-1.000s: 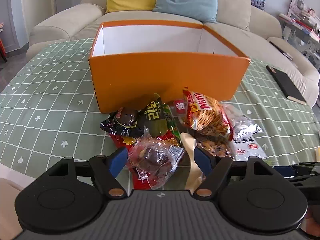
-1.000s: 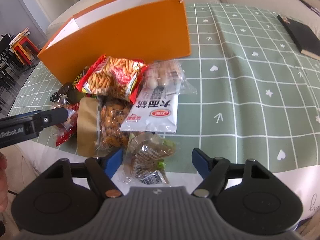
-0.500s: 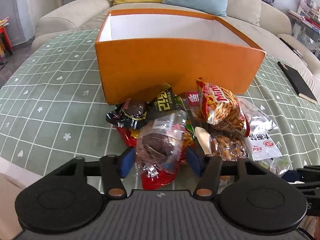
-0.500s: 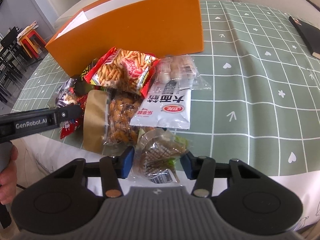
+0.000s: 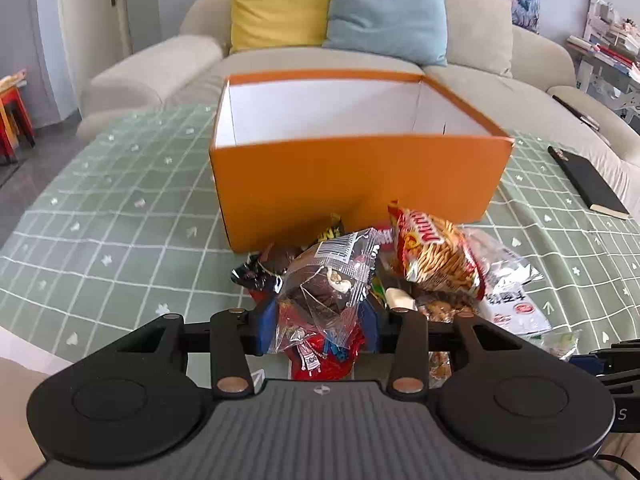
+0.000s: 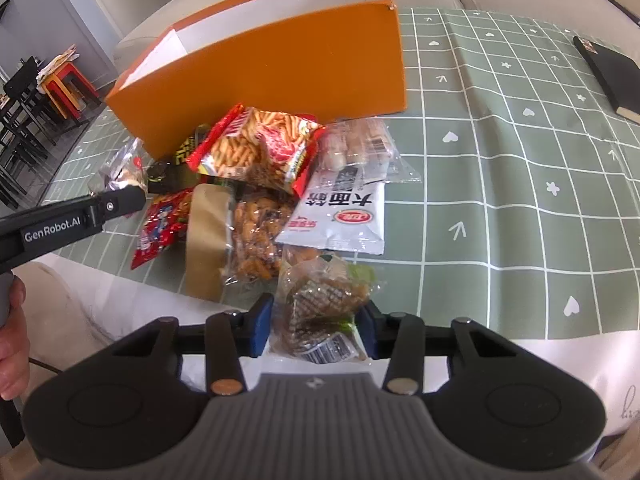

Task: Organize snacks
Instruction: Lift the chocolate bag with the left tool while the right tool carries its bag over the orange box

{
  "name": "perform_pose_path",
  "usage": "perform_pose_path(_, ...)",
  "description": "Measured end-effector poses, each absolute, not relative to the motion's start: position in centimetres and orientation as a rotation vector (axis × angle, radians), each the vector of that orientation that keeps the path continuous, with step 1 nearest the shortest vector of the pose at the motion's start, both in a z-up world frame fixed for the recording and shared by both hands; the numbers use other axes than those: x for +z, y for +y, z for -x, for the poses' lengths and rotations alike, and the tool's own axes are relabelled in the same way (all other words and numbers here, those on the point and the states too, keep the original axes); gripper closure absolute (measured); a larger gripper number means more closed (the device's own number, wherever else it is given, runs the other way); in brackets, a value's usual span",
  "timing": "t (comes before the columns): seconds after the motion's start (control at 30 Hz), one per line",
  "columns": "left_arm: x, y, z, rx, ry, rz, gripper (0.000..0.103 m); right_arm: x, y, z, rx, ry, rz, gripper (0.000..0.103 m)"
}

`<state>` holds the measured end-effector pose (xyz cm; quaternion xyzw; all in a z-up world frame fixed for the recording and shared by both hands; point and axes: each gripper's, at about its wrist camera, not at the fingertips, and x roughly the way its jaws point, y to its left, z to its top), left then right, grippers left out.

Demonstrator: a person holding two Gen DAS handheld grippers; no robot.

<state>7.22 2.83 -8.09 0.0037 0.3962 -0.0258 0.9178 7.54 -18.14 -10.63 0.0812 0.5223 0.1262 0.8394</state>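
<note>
On the green grid tablecloth (image 6: pixel 500 184), a pile of snack packets lies just in front of the orange box (image 5: pixel 360 172); box is open-topped, white inside, nothing visible in it.

Left gripper (image 5: pixel 318 326): jaws closed in on a clear packet of dark chocolate-coloured snack (image 5: pixel 328 288), blue pads pressed to both sides. Packet stands upright between the fingers, above the red wrapper (image 5: pixel 320 360) at the near edge of the pile.

Right gripper (image 6: pixel 318 330): jaws closed on a clear packet with a brown lattice-patterned snack (image 6: pixel 324 304), barcode end toward the camera. Cannot tell whether it is clear of the table.

Pile, right wrist view: red bag of stick snacks (image 6: pixel 260 148) nearest the box, white packet with black characters (image 6: pixel 340 216) beside it, clear bag of fried snacks with a brown paper panel (image 6: pixel 232 232) toward the table edge. Black notebook (image 6: pixel 608 72) lies well apart, to the right.
</note>
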Motion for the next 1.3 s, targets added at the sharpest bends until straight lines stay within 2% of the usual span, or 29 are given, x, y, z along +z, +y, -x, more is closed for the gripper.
perform_pose_path(0.57,-3.7,3.2,-5.3,-0.084,0.758,0.009,0.055,-4.6,-19.0,-5.4,0.271,0.957,-0.196,0.062)
perform_pose_path(0.93,2.9,3.4,-11.4,-0.151,0.692,-0.033,0.055,2.8,-18.9,-11.7,0.319,0.734,-0.183,0.062)
perform_pose_path(1.3,2.6,3.7,-17.8,-0.202,0.762,-0.051,0.055,2.6,-16.9,-20.5,0.393,0.749,-0.223,0.062)
